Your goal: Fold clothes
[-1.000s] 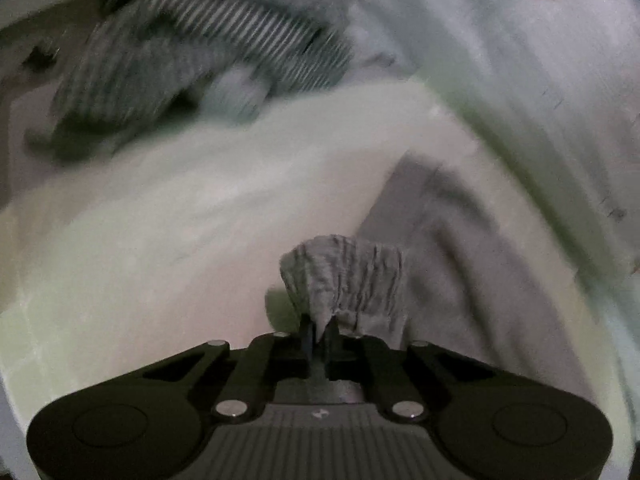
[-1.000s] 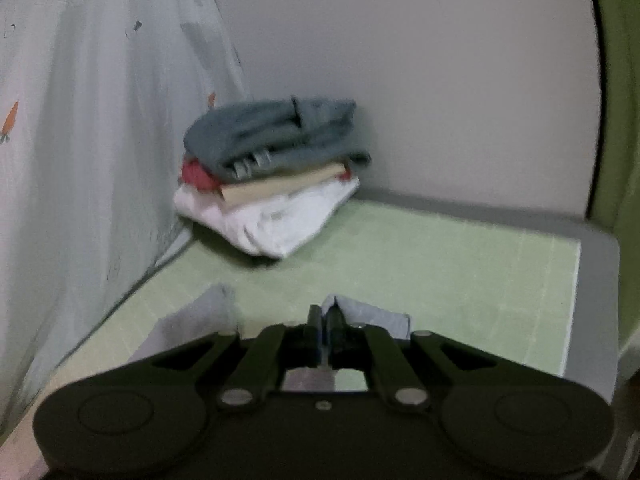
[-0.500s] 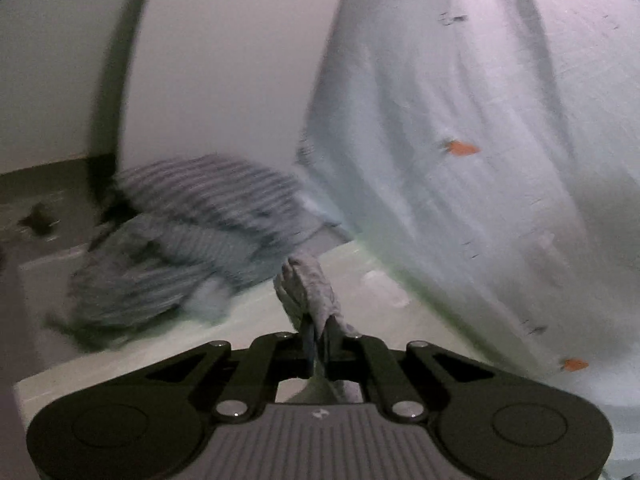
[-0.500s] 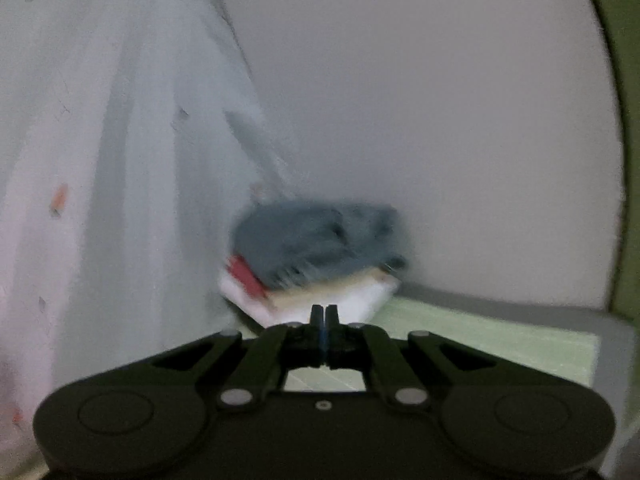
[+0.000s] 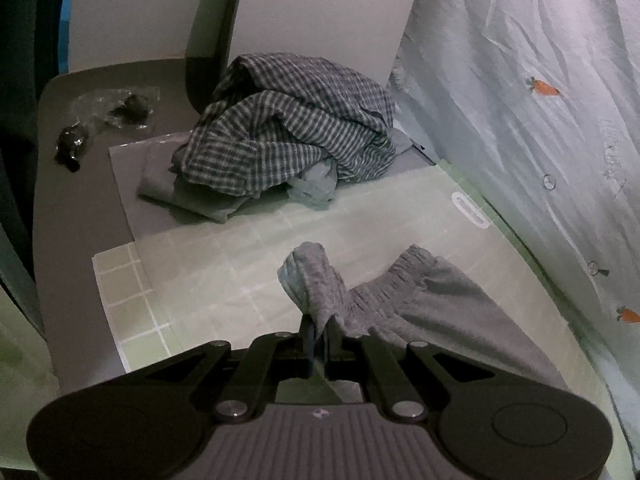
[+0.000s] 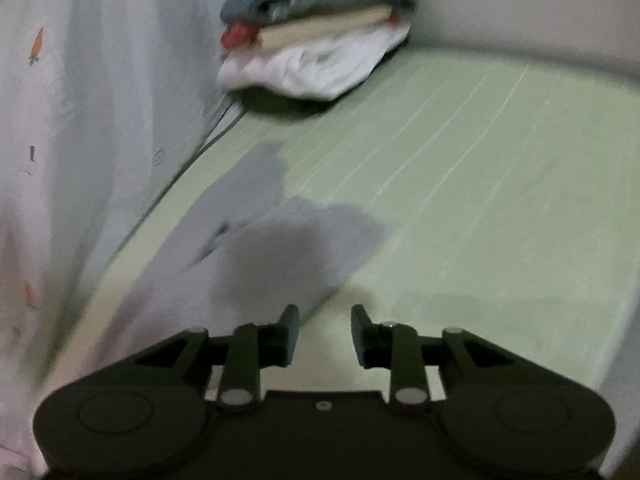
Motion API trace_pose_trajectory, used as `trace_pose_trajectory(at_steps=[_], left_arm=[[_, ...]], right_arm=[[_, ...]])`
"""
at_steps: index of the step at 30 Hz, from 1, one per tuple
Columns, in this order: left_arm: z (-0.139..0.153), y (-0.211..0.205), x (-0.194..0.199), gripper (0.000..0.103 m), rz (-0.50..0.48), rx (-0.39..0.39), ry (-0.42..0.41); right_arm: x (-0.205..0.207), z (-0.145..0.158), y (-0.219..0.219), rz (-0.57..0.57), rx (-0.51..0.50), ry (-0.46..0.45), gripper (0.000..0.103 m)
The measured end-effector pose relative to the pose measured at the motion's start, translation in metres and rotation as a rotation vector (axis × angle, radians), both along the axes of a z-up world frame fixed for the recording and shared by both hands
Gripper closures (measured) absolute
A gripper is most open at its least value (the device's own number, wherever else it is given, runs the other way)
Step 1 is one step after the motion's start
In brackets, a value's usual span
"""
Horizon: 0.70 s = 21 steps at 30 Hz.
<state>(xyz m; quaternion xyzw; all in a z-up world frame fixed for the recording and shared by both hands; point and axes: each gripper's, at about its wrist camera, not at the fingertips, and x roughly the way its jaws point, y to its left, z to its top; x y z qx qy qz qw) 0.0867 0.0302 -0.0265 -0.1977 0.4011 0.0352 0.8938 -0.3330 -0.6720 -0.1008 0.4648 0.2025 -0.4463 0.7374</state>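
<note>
Grey shorts [image 5: 452, 308] with a gathered elastic waistband lie on the green gridded mat [image 5: 224, 256] in the left wrist view. My left gripper [image 5: 318, 340] is shut on a bunched corner of that waistband, which stands up above the fingers. In the right wrist view the same grey shorts [image 6: 280, 236] lie flat on the mat [image 6: 480, 184], their leg ends pointing away. My right gripper [image 6: 325, 334] is open just above the near edge of the shorts, with nothing between its fingers.
A heap of checked shirts [image 5: 292, 132] sits at the far end of the table, with crumpled plastic wrap [image 5: 104, 116] to its left. A folded stack of clothes [image 6: 316, 36] stands in the far corner. A pale curtain [image 5: 540, 120] with carrot prints hangs along the table's side.
My right gripper has opened and let go of the shorts, which now lie on the mat. Both grippers swung up and came back down; the left still holds the waistband.
</note>
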Motion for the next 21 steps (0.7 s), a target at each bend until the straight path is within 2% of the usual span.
trace_pose_trajectory(at_steps=[3,4,8,10,12,15,17,21], left_arm=[[0.003,-0.003,-0.003,0.099,-0.009,0.007,-0.009],[0.003,-0.005,-0.002,0.099,-0.012,0.01,-0.009],[0.004,-0.009,-0.001,0.099,-0.019,0.02,-0.009],[0.004,-0.009,-0.001,0.099,-0.018,0.022,-0.007],[0.003,-0.009,0.0,0.099,-0.013,0.022,-0.002],[0.003,-0.009,0.001,0.099,-0.015,0.024,0.004],[0.004,-0.009,0.002,0.099,-0.022,0.033,0.003],[0.007,0.0,0.002,0.099,-0.007,0.035,-0.006]], right_arm=[[0.033,-0.013,-0.006,-0.002,0.022,0.016,0.068],[0.043,-0.017,-0.006,-0.004,0.019,0.036,0.062],[0.073,-0.023,-0.009,-0.065,0.023,0.161,0.048],[0.08,-0.026,-0.009,-0.099,0.015,0.2,0.036],[0.089,-0.028,-0.011,-0.099,0.002,0.235,0.035],[0.102,-0.029,-0.019,0.019,-0.032,0.265,0.1],[0.098,-0.024,-0.022,0.041,-0.046,0.247,0.102],[0.062,0.013,-0.02,0.01,-0.146,0.169,0.102]])
